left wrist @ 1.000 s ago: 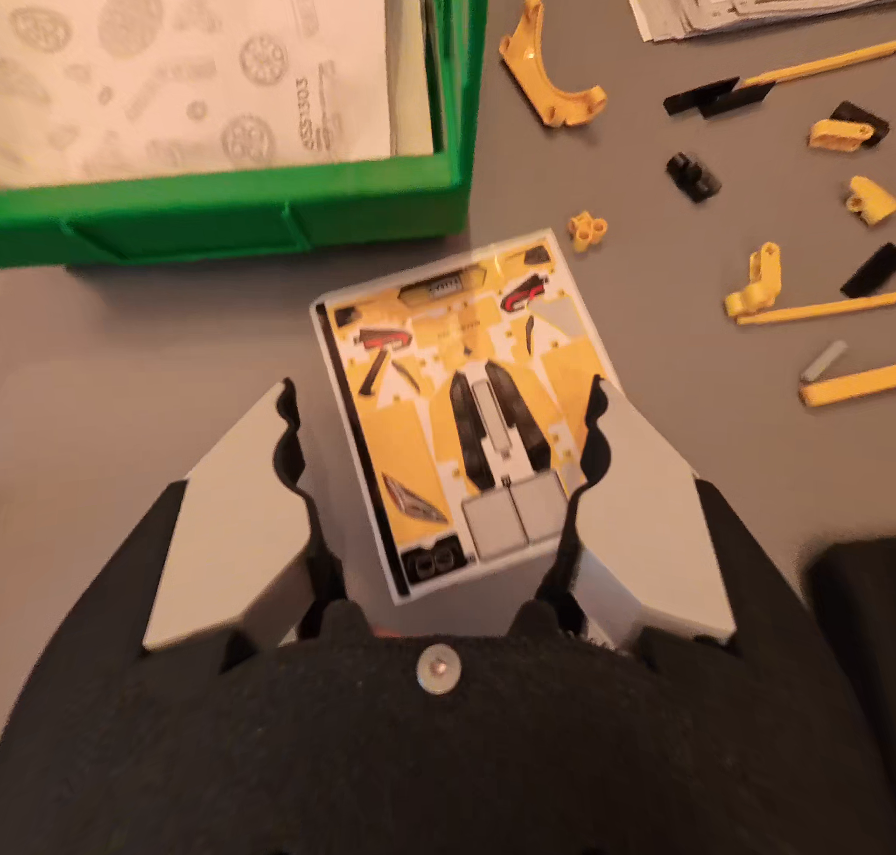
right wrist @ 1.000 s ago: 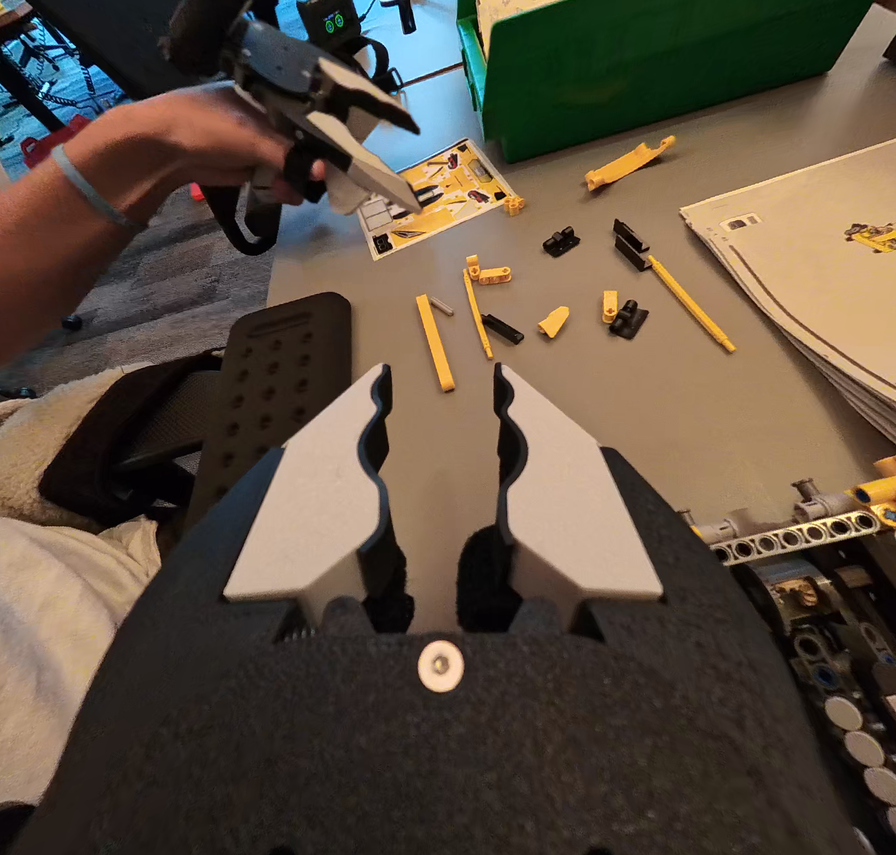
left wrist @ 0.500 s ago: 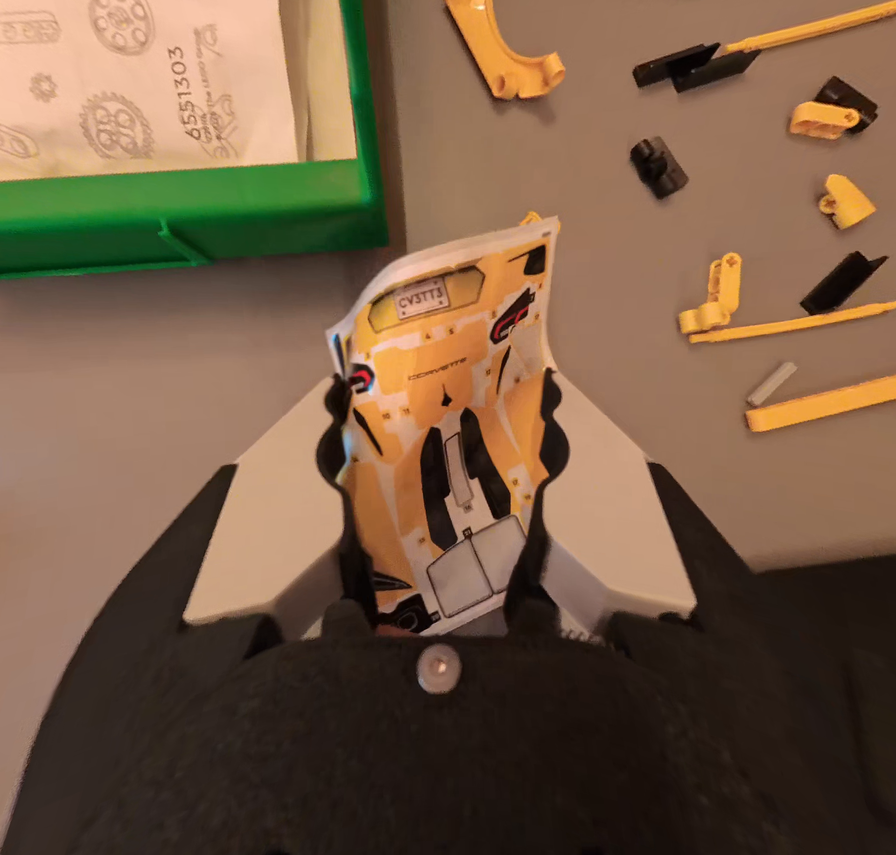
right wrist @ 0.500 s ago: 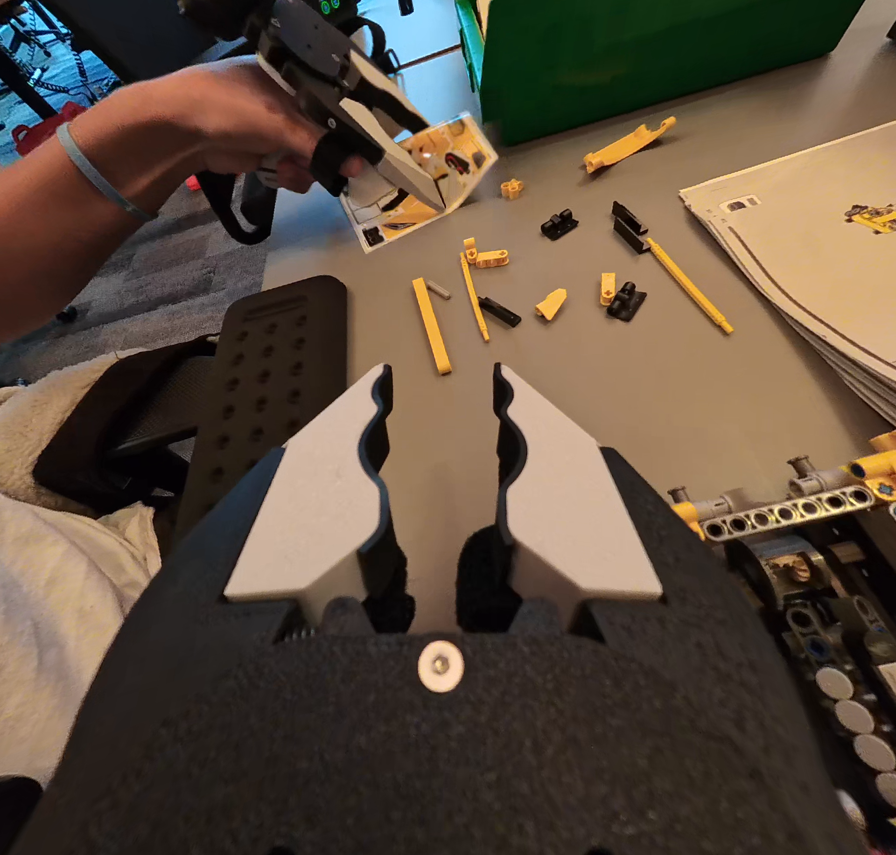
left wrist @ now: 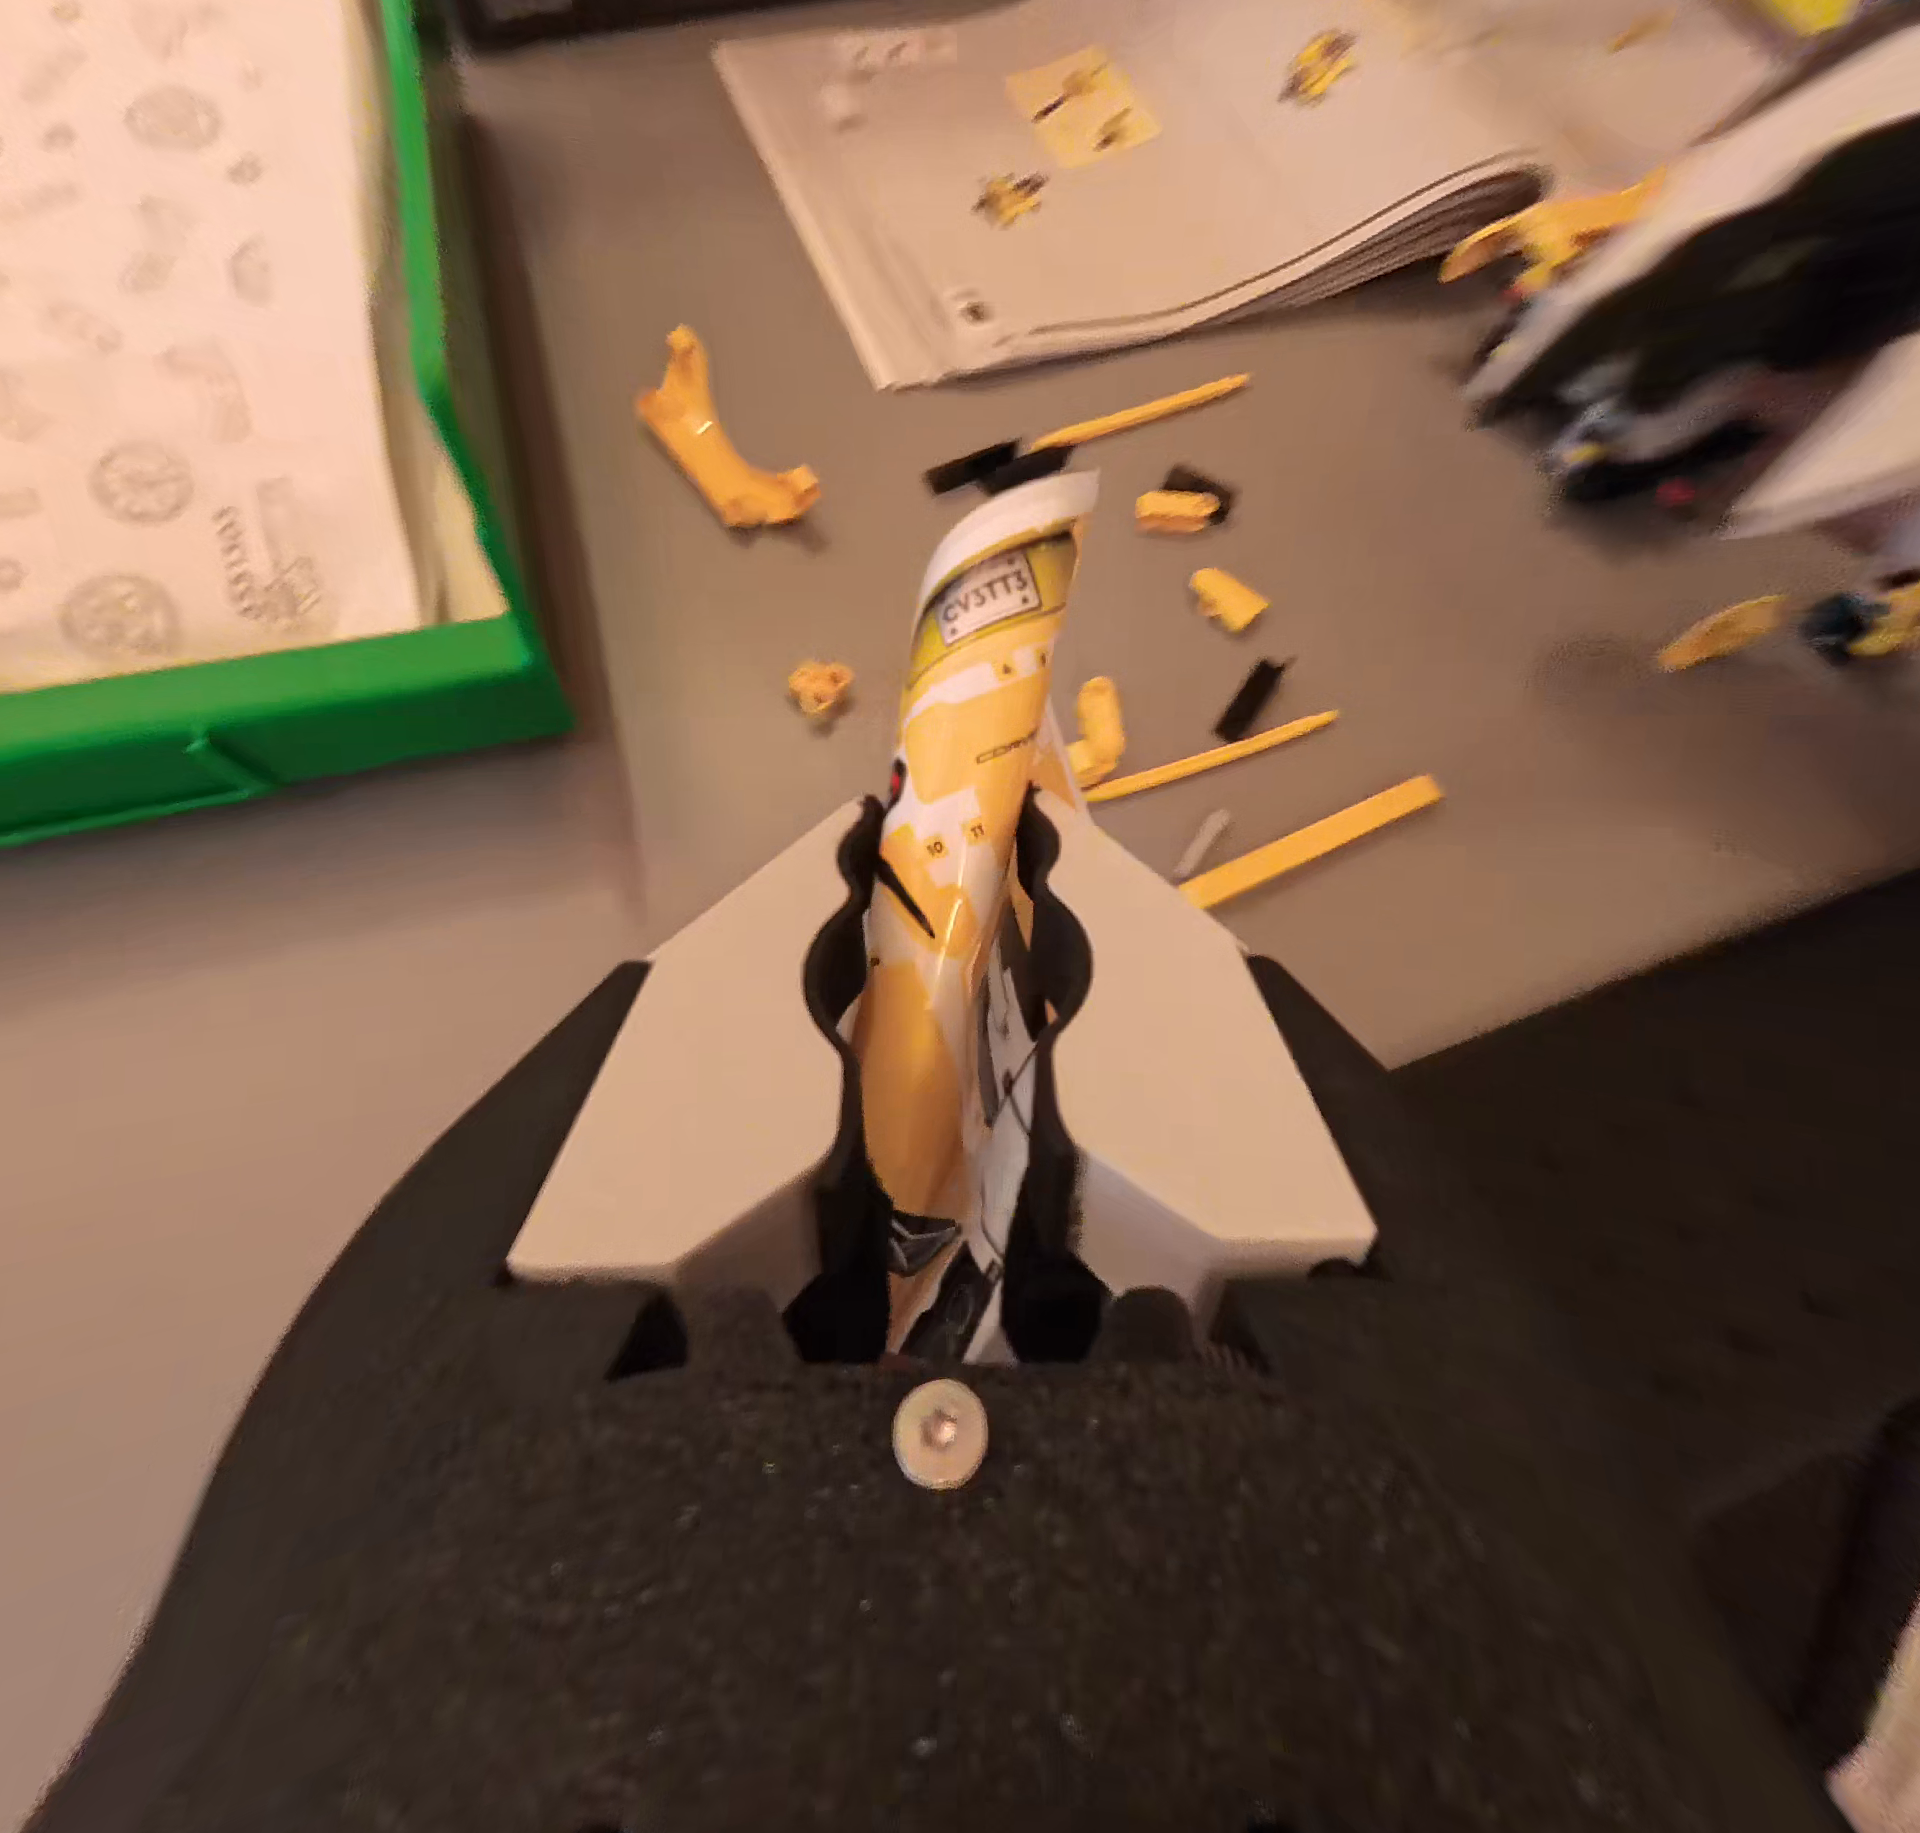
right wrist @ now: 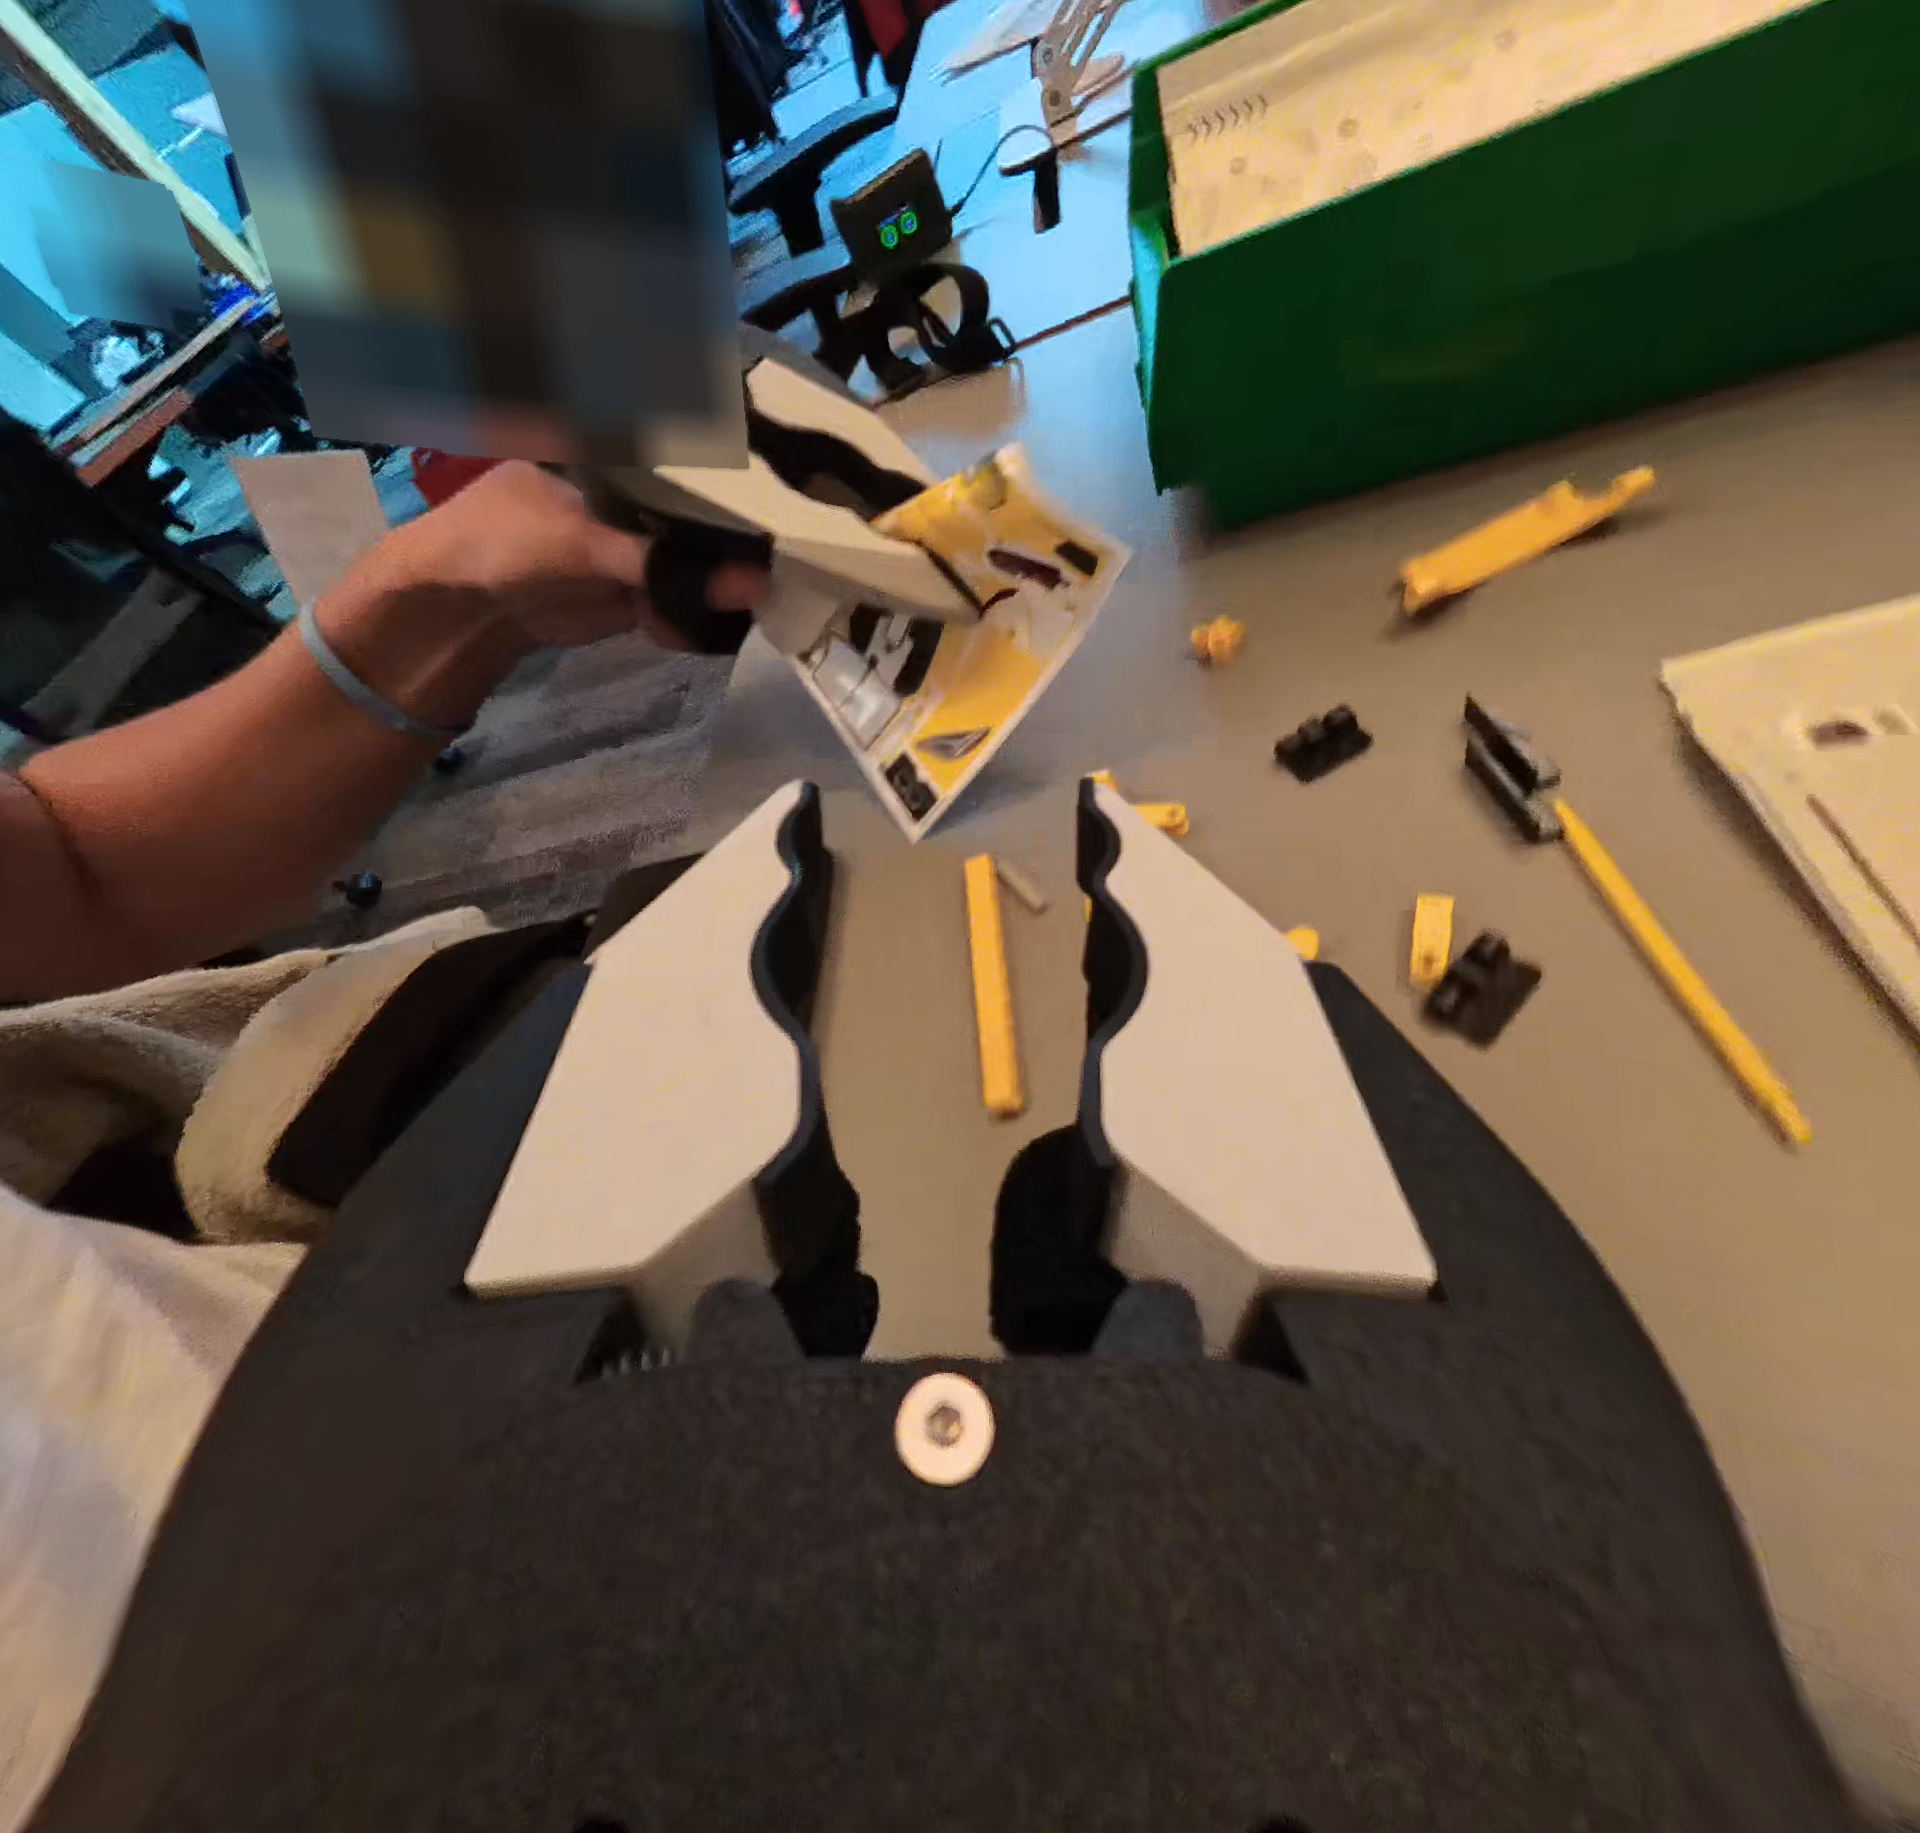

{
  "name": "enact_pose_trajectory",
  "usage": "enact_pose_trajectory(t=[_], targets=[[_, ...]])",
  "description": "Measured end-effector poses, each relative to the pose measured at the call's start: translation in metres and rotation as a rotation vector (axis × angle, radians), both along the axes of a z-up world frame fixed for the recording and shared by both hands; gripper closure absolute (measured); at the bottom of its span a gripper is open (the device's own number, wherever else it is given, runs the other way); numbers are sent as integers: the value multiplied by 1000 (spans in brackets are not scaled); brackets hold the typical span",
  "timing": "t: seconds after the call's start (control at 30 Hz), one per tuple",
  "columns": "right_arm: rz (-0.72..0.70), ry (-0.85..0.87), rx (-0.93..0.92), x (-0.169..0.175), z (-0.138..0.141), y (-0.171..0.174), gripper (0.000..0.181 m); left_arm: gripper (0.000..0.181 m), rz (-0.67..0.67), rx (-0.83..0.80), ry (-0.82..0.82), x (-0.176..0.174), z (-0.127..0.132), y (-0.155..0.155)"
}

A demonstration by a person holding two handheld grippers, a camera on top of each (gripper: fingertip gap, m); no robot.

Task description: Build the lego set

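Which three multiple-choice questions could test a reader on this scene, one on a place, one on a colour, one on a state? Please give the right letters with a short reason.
1. Where is the sticker sheet?
A. inside the green bin
B. between the fingers of the left gripper, off the table
C. flat under the manual

2. What colour is the long flat beam lying ahead of the right gripper?
A. yellow
B. red
C. blue

3. What is the state of the right gripper?
A. shut on a black piece
B. shut on the manual
C. open and empty

Answers: 1 B, the left gripper pinches the curled sheet above the grey table. 2 A, the beam is plainly yellow. 3 C, its jaws stand apart with only table between them.
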State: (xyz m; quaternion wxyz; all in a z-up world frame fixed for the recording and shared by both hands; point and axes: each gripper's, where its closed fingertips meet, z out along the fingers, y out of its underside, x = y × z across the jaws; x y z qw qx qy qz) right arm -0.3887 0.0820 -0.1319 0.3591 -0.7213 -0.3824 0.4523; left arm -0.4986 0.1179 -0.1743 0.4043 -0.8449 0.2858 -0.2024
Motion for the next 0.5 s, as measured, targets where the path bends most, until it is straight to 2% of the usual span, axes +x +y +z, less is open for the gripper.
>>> enact_pose_trajectory(t=[0.13,0.17,0.2,0.27,0.33,0.43,0.5], targets=[[65,23,-4,-25,-3,27,128,156,-136,43,-169,34,37,-18],[120,79,-35,-31,5,23,132,156,-155,48,-199,41,46,-20],[197,147,-75,-36,15,12,146,156,-167,60,-222,47,54,-21],[222,213,-107,-37,28,7,158,155,-195,72,-247,59,65,-22],[159,209,-45,-25,31,13,181,154,-221,78,-260,71,72,-22],[130,267,-73,6,46,11,181,127,-216,129,-273,82,82,-15],[96,284,-58,37,55,10,181,122,-203,156,-346,88,92,-8]])
